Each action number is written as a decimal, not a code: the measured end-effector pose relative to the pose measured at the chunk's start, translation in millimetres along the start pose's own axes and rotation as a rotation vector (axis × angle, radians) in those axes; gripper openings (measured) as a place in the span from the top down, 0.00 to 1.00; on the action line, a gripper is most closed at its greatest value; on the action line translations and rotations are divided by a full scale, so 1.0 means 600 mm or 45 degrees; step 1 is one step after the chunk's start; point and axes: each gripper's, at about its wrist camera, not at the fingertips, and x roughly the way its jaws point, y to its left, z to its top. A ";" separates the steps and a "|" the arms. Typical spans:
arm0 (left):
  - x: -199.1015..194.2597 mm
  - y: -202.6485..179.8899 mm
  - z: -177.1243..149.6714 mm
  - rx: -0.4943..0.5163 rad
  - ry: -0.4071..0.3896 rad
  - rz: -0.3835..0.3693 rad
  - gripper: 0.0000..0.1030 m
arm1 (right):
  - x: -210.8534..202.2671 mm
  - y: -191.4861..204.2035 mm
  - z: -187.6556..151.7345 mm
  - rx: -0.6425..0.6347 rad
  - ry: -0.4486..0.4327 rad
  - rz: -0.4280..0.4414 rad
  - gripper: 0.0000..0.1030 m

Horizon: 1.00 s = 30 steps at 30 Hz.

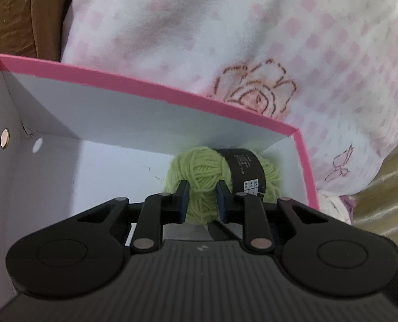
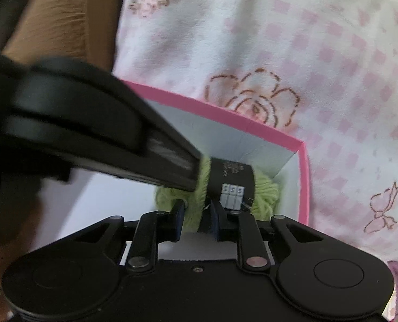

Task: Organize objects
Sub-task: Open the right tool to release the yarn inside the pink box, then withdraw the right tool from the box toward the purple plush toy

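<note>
A ball of green yarn [image 1: 199, 177] with a black paper band [image 1: 246, 170] is seen inside a pink box [image 1: 156, 91] with white walls. The yarn is tucked into the far right corner of the box, touching or almost touching the far wall and close to the right wall.

The left gripper [image 1: 201, 197] is reached into the box. Its jaws are spread a little, and the near side of the yarn is seen between them. It cannot be told if the yarn is being pinched.

The right gripper [image 2: 195, 214] is pointed at the same ball. Its jaws are also a little apart, with yarn between them, and a real pinch cannot be told here either. In the right wrist view, the black body of the left gripper is stretched across from the left, blurry, over the box and in front of part of the yarn. The two grippers are crowded very close together.

Open white floor is left in the box on the left side of the yarn. Two small round holes [image 1: 5, 138] are seen in the left wall.

The box is set on a soft white blanket [image 1: 225, 40] with pink squares and drawn roses. Brown cloth [image 1: 8, 18] is seen past the far left edge of the box, and shiny gold cloth [image 1: 387, 201] at the right.
</note>
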 end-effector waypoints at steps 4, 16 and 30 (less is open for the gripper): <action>-0.002 0.004 0.001 -0.062 0.056 -0.008 0.79 | -0.031 -0.020 -0.030 0.129 0.001 0.053 0.65; -0.113 -0.040 -0.041 0.130 -0.036 0.095 0.67 | -0.138 -0.025 -0.106 0.170 -0.103 0.149 0.53; -0.294 -0.102 -0.117 0.301 0.002 0.200 0.46 | -0.274 0.000 -0.092 0.136 -0.146 0.152 0.34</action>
